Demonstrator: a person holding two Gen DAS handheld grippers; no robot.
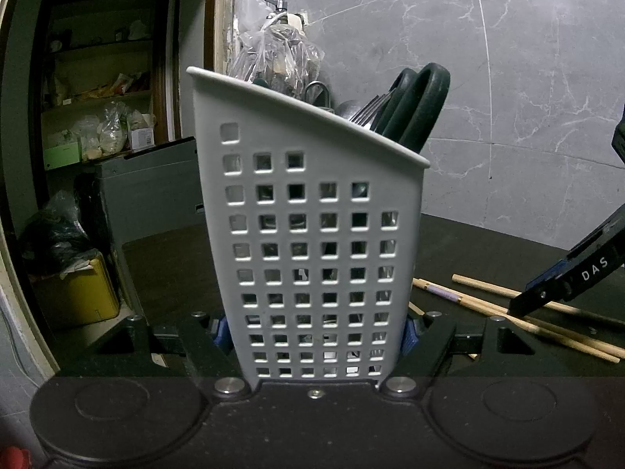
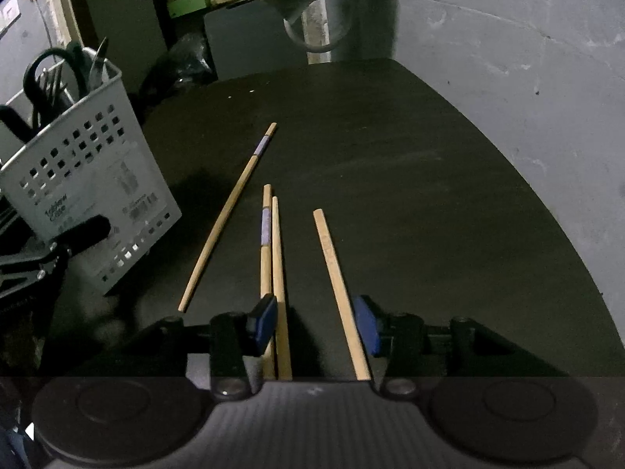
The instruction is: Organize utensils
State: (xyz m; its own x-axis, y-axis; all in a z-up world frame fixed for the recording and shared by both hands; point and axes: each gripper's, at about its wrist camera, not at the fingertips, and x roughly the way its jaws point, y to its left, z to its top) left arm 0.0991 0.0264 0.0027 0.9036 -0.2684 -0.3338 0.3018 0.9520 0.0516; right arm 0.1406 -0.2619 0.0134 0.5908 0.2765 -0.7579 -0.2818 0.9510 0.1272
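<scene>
Left gripper [image 1: 315, 338] is filling the bottom of its own view, its blue pads clamping the lower sides of the white utensil caddy [image 1: 312, 242]. Caddy is standing upright on the dark table [image 2: 390, 164], perforated wall facing the lens, slanted rim up top. Dark-handled scissors [image 1: 420, 111] and a fork [image 1: 367, 111] are poking out above the rim; other contents are hard to make out through the holes.

Right gripper [image 2: 316, 322] is pointing down at the table, jaws standing apart, nothing pressed between the pads. Whether it is touching the table, cannot tell.

Four wooden chopsticks are lying loose on the table, to the right of the caddy:
- plain chopstick [image 2: 338, 281] is running between the jaws, close to the right pad [image 2: 365, 324];
- second plain chopstick [image 2: 279, 273] is lying just inside the left pad [image 2: 265, 320], touching a purple-banded chopstick [image 2: 265, 242] alongside it;
- another purple-banded chopstick [image 2: 230, 211] is lying apart, angled, nearer the caddy.

Plastic bag [image 1: 273, 54] is hanging behind the caddy against the grey marbled wall [image 1: 488, 58].
</scene>
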